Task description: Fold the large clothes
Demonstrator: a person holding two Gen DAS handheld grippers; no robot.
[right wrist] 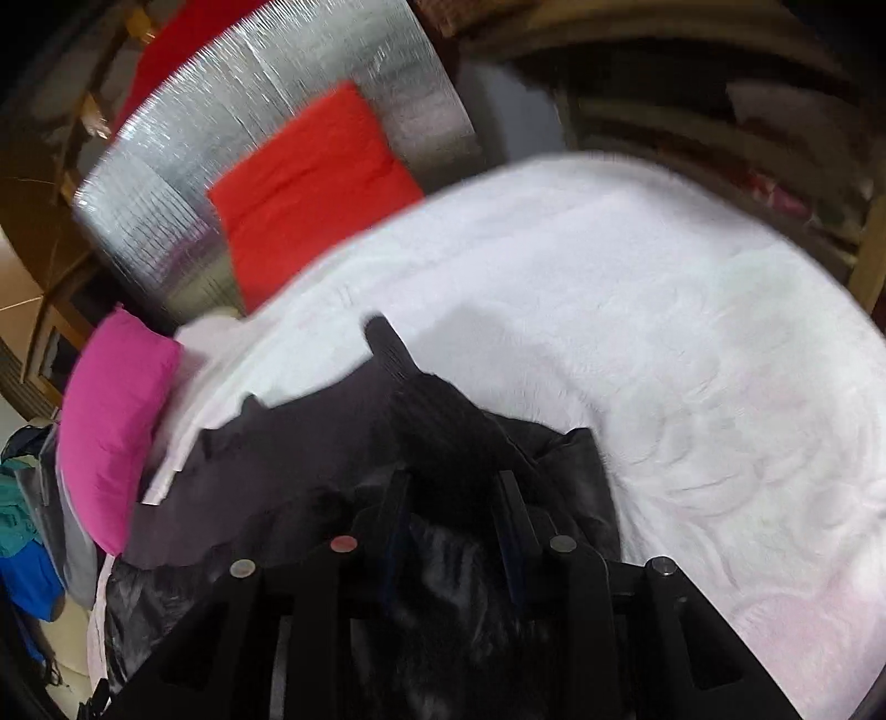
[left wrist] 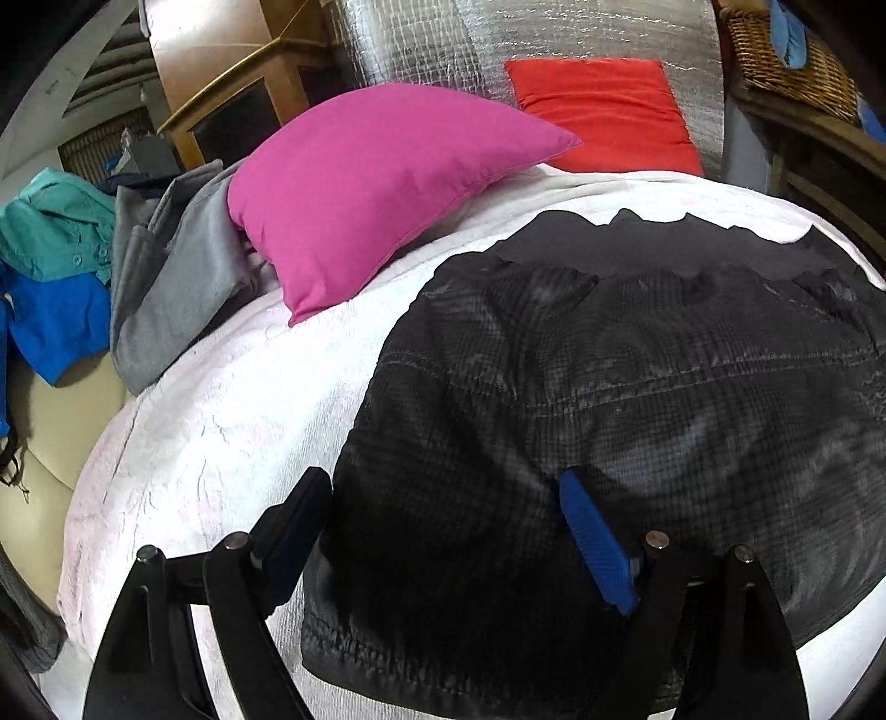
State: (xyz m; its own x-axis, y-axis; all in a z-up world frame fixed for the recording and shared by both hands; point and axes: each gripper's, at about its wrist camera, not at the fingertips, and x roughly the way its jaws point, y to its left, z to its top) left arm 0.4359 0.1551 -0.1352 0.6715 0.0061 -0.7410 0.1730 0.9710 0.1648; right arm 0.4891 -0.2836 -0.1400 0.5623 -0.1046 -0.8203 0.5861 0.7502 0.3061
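Observation:
A large black garment (left wrist: 609, 387) with a fine check weave lies spread on a white blanket (left wrist: 221, 415). My left gripper (left wrist: 443, 487) is open, its jaws wide apart astride the garment's near left part; the blue pad of one finger (left wrist: 595, 545) rests on the cloth. In the right wrist view the same black garment (right wrist: 454, 437) is bunched up between the fingers of my right gripper (right wrist: 451, 487), which is shut on it. A fold of it sticks up over the white blanket (right wrist: 664, 332). That view is blurred.
A pink cushion (left wrist: 376, 183) and a red cushion (left wrist: 603, 111) lie at the head of the bed by a silver foil panel (left wrist: 498, 44). Grey (left wrist: 166, 288), teal and blue clothes (left wrist: 50, 277) are piled at the left. A wicker basket (left wrist: 792, 61) stands at the far right.

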